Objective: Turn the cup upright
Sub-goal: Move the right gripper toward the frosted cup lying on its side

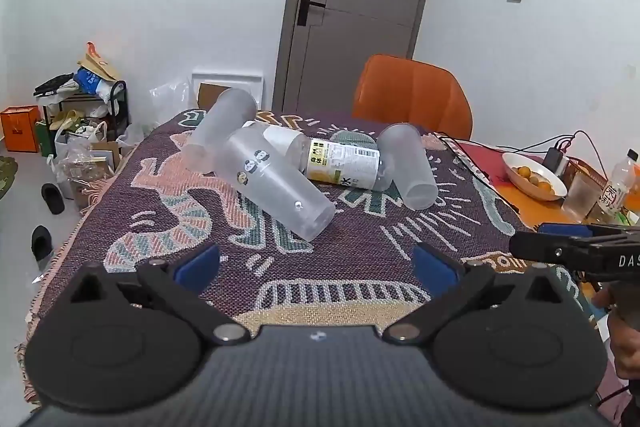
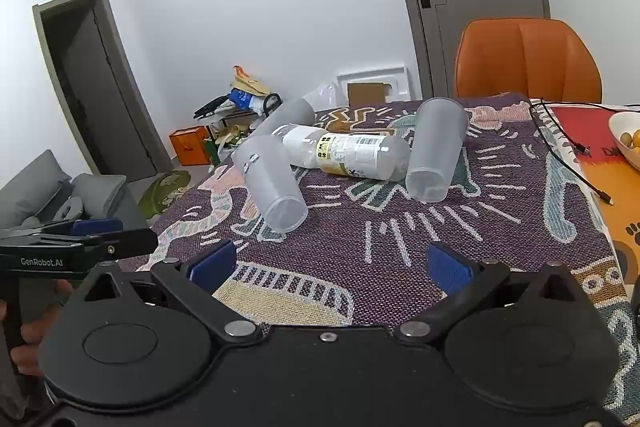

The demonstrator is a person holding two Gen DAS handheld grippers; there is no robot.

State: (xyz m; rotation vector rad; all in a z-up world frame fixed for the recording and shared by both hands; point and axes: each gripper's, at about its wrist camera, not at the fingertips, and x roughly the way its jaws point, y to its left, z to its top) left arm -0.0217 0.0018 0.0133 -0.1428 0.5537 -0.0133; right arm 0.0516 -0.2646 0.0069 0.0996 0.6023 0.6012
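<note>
Three frosted plastic cups lie on their sides on the patterned cloth. The panda-sticker cup point(image 1: 276, 183) point(image 2: 272, 183) lies nearest, its base toward me. A second cup point(image 1: 224, 127) point(image 2: 290, 117) lies behind it. A third cup point(image 1: 408, 167) point(image 2: 438, 151) lies to the right. A clear labelled bottle point(image 1: 340, 161) point(image 2: 348, 153) lies between them. My left gripper point(image 1: 316, 265) is open and empty, short of the panda cup. My right gripper point(image 2: 330, 265) is open and empty, short of the cups; it also shows at the right edge of the left wrist view point(image 1: 560, 247).
An orange chair point(image 1: 412, 95) point(image 2: 528, 59) stands behind the table. At the right are a white bowl of fruit point(image 1: 532, 175), a glass point(image 1: 578, 195), a bottle point(image 1: 620, 183) and cables point(image 2: 568, 143). Floor clutter point(image 1: 76, 131) lies left of the table.
</note>
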